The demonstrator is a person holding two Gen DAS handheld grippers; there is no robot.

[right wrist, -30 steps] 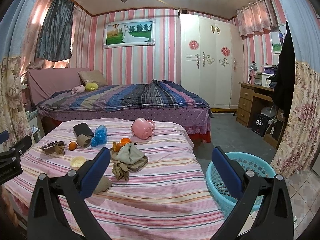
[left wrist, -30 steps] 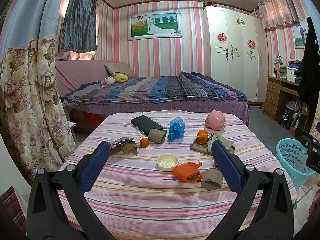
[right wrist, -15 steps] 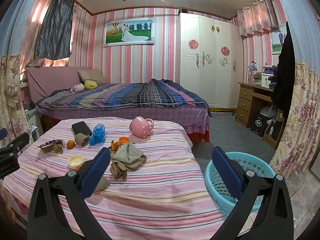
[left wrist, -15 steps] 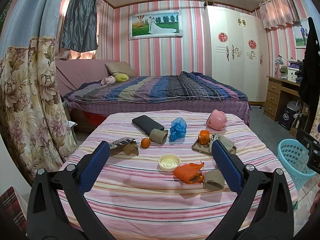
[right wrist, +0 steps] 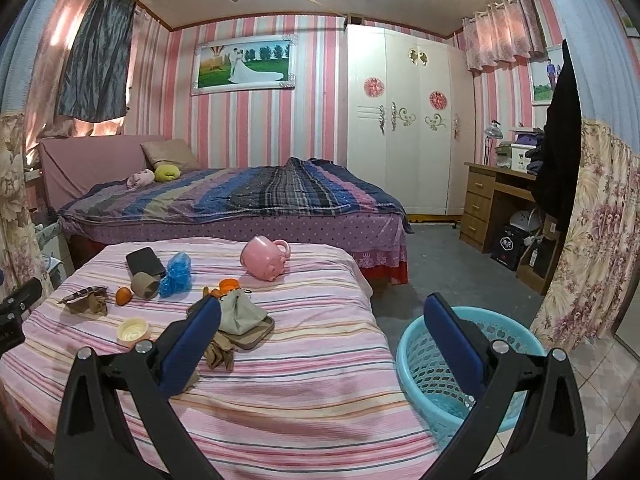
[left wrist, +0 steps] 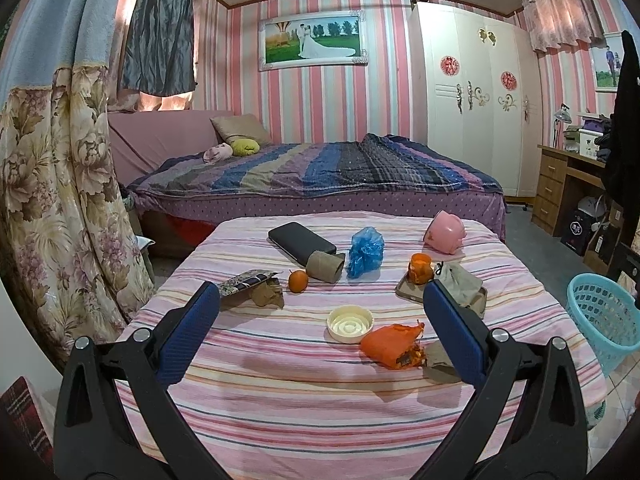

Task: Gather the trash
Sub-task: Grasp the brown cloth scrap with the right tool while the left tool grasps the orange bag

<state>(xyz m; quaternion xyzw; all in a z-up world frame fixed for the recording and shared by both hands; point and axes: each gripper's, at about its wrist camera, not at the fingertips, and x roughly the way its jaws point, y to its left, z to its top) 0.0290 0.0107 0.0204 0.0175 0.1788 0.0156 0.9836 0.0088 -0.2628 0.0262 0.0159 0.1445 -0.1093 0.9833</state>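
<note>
Scattered over the pink striped bed (left wrist: pixel 304 384) lie an orange wrapper (left wrist: pixel 390 345), a cream lid (left wrist: pixel 350 324), a cardboard tube (left wrist: pixel 325 266), a blue plastic bag (left wrist: pixel 366 251), a foil packet (left wrist: pixel 244 281) and crumpled brown paper (left wrist: pixel 267 294). My left gripper (left wrist: pixel 320 332) hovers open above the near part of the bed, holding nothing. My right gripper (right wrist: pixel 322 340) is open and empty over the bed's right edge, with the light-blue basket (right wrist: pixel 424 360) on the floor behind its right finger. Brown paper (right wrist: pixel 220 350) lies by its left finger.
A tangerine (left wrist: pixel 298 281), a black case (left wrist: pixel 301 240), a tipped pink mug (left wrist: pixel 446 232) and a tray (left wrist: pixel 414 293) with an orange cup (left wrist: pixel 420 268) and a grey pouch (right wrist: pixel 240 312) also rest on the bed. Floral curtains (left wrist: pixel 52 208) hang left; a second bed (right wrist: pixel 240 200), wardrobe and desk stand behind.
Both views have shifted slightly nearer the striped bed. Both grippers stay open and empty, and nothing on the bed has moved.
</note>
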